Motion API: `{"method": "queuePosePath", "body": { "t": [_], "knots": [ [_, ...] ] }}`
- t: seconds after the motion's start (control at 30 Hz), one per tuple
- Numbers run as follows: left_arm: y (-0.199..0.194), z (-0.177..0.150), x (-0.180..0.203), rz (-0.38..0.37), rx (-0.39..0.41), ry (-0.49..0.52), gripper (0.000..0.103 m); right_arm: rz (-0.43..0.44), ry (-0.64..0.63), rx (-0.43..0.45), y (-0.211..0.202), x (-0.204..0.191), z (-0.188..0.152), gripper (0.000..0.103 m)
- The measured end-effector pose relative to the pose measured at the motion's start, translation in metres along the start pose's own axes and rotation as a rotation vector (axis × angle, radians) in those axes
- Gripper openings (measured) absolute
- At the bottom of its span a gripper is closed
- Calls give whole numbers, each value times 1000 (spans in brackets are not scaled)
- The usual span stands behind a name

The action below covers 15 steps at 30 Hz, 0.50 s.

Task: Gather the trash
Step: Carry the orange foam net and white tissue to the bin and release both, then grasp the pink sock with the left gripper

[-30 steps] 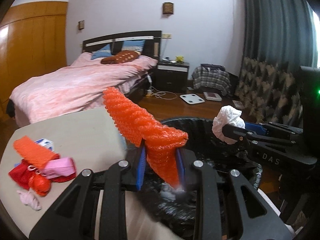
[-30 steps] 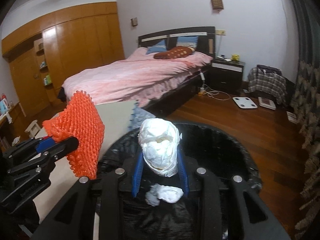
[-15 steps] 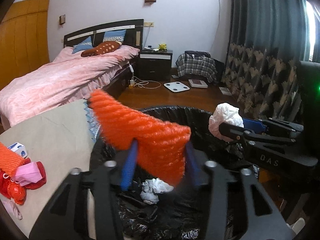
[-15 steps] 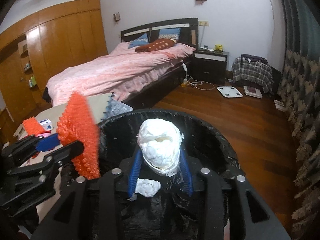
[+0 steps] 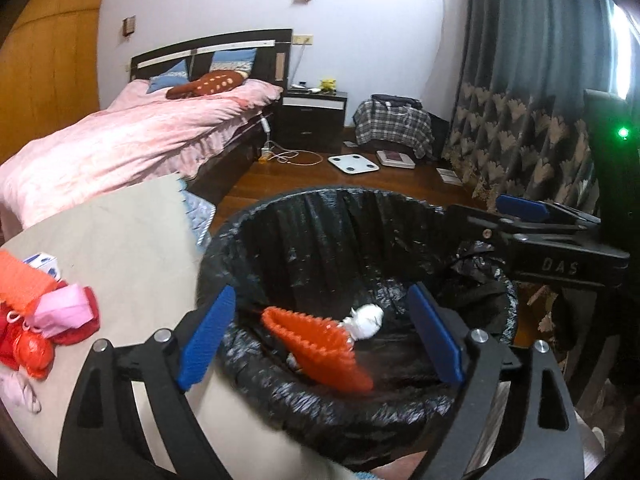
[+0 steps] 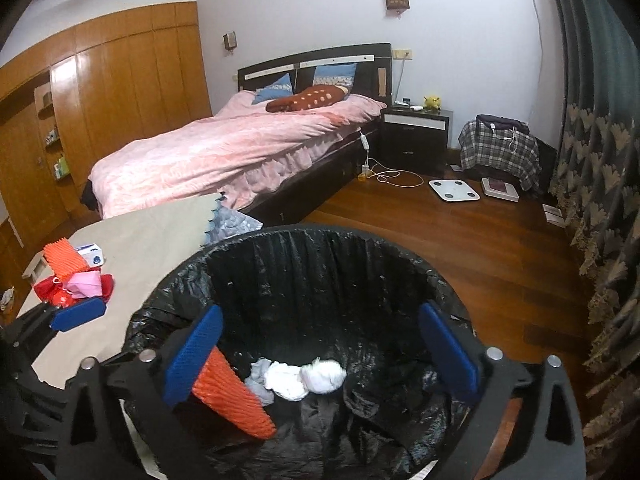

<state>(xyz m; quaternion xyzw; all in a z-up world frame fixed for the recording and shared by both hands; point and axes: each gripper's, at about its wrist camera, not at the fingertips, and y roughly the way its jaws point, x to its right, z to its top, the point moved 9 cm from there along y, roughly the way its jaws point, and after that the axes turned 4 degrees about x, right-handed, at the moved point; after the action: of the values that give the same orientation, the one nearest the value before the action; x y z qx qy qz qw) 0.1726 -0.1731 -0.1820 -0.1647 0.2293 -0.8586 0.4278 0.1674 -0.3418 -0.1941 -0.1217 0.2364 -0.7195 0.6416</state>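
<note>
A lived-in home bedroom. A bed with pink bedding and 2 blue pillows stands against the white wall; right of the bed sit a dark nightstand and a bathroom scale on the wood floor; left of it, wooden wardrobes.

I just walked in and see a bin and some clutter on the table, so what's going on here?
A person is collecting trash with a handheld gripper in each hand. Both the left gripper and the right gripper hang over the black-lined trash bin, their jaws opening with nothing between them. An orange foam net and white crumpled tissues lie inside the bin. More clutter, including another orange foam net and a pink wad, waits on the beige table.
</note>
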Motion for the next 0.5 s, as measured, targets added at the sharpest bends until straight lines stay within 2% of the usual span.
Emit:
{"method": "queuePosePath", "body": {
  "t": [0.27, 0.5],
  "knots": [
    [-33, 3, -37, 88, 44, -21, 86, 38, -11, 3, -4, -22, 3, 97],
    [-70, -1, -90, 223, 76, -69, 86, 107, -54, 1, 0, -69, 5, 97]
  ]
}}
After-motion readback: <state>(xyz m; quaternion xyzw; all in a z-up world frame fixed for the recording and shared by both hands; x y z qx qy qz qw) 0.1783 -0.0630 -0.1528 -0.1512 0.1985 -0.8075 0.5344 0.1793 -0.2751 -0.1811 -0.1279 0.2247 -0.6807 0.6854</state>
